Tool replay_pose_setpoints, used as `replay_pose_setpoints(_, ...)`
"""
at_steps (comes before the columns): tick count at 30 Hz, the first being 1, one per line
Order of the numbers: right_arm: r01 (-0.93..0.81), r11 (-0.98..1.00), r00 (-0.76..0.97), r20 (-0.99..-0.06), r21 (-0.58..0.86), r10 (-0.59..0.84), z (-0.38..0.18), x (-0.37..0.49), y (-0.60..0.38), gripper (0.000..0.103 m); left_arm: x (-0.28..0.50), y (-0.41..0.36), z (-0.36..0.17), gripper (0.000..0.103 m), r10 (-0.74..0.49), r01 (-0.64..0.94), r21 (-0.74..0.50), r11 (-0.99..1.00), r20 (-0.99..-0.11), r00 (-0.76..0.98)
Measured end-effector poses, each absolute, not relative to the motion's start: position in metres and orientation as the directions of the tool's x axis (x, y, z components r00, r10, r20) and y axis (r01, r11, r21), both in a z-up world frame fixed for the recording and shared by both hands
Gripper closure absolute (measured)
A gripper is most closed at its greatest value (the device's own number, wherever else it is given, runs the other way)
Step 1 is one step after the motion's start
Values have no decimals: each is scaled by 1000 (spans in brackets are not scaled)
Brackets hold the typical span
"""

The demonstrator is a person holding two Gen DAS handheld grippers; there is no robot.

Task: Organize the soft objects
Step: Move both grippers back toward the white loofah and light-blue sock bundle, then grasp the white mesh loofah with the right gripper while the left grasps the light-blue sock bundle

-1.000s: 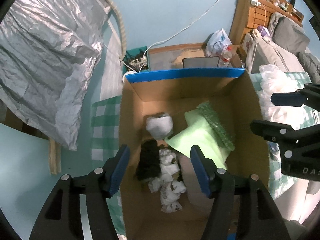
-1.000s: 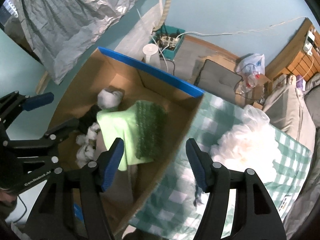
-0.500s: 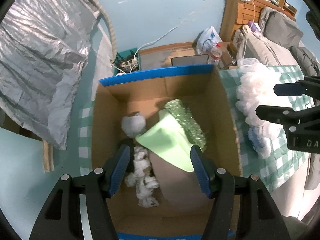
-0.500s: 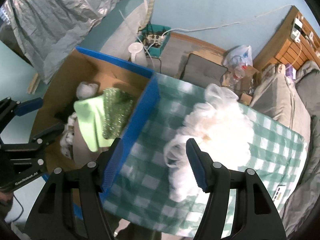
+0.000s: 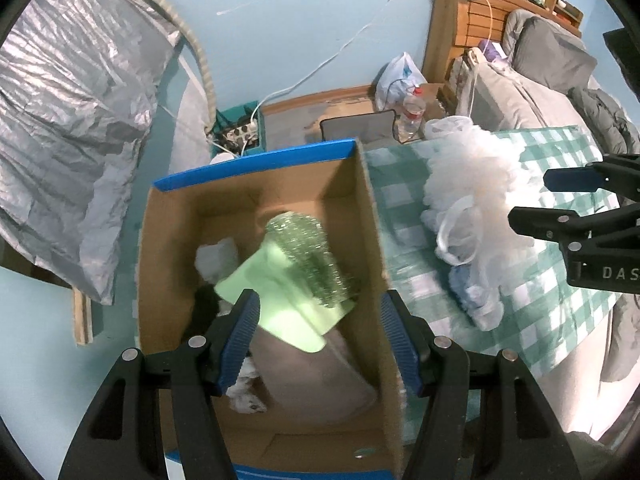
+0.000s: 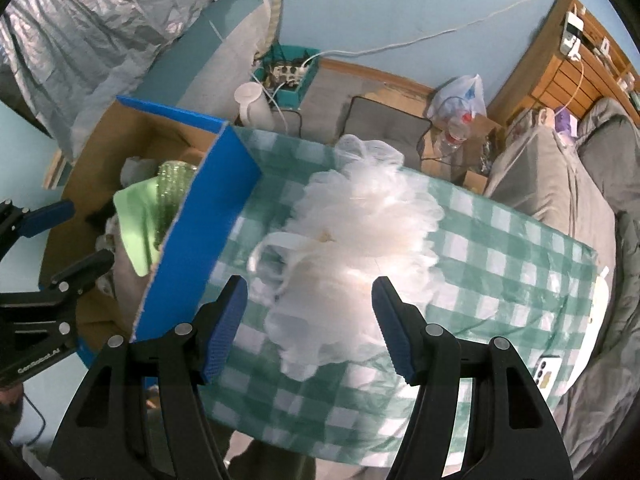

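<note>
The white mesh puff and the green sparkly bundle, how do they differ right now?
The white mesh puff lies out on the green checked cloth; the green sparkly bundle sits inside the cardboard box. The puff is pale, frilly and spread wide with a loop handle; the bundle is glittery green and more compact. The puff lies alone; the bundle rests among other items. Both look soft, and no fingers touch either.

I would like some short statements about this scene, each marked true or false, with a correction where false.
1. The white mesh puff lies inside the cardboard box. False: it lies on the checked cloth beside the box.
2. The light green cloth is in the box. True.
3. The right gripper grips the puff. False: its jaws are open above it.
4. The left gripper holds nothing. True.
</note>
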State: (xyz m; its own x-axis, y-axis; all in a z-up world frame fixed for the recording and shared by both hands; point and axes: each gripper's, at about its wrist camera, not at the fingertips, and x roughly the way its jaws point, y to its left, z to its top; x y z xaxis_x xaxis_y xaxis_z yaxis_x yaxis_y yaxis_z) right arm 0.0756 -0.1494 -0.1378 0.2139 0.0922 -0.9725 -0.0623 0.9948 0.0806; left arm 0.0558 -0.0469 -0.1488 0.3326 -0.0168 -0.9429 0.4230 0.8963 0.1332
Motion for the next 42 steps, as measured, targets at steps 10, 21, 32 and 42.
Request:
replay_pose_setpoints(10, -47, 995, 190, -977, 90, 98, -148, 80, -178, 39, 51, -83, -161, 38, -41, 424, 94, 901, -954, 298)
replay_pose_setpoints(21, -23, 994, 174, -978, 109, 112, -157, 86, -192, 38, 48, -105, -196, 38, -22, 439, 85, 894, -972, 233)
replay_pose_setpoints(32, 22, 986, 133, -978, 163, 159, -187, 108, -189, 32, 55, -95, -226, 38, 10, 409, 83, 909, -984, 177)
replay_pose_setpoints(42, -3, 996, 64, -994, 92, 92, -232, 118, -176, 23, 61, -67, -243, 38, 35, 323, 80, 943, -989, 143)
